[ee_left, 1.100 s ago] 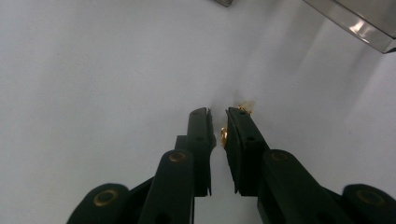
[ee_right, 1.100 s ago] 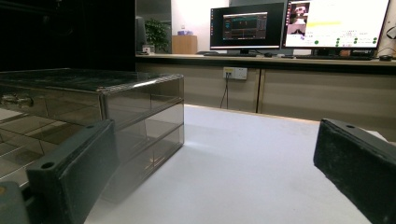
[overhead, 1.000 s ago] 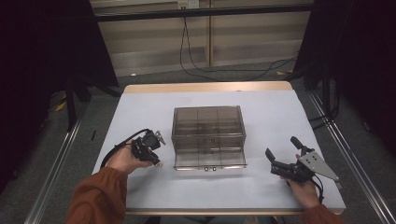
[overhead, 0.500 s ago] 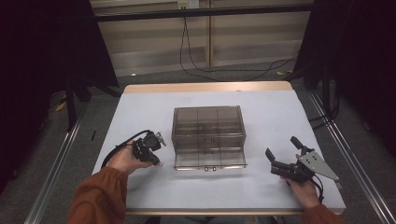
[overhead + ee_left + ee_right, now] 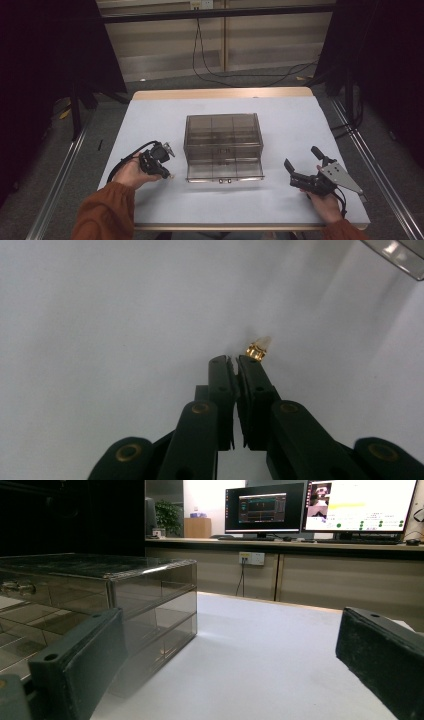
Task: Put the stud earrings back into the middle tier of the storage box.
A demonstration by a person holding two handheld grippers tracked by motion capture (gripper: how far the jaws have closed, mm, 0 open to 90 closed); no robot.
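Note:
A smoky clear drawer box stands mid-table, with its lowest drawer pulled out a little toward me. Left of its front, my left gripper points down at the table, jaws shut. In the left gripper view a tiny gold piece with a clear tip sits right at the tip of the left gripper, by its right jaw. I cannot tell whether it is pinched. My right gripper rests on the table right of the box, jaws wide open and empty. The right gripper looks past the box.
The white table top has bare room all round the box. Beyond the table's far edge cables hang by a wall; dark curtains flank both sides. Monitors stand on a far desk.

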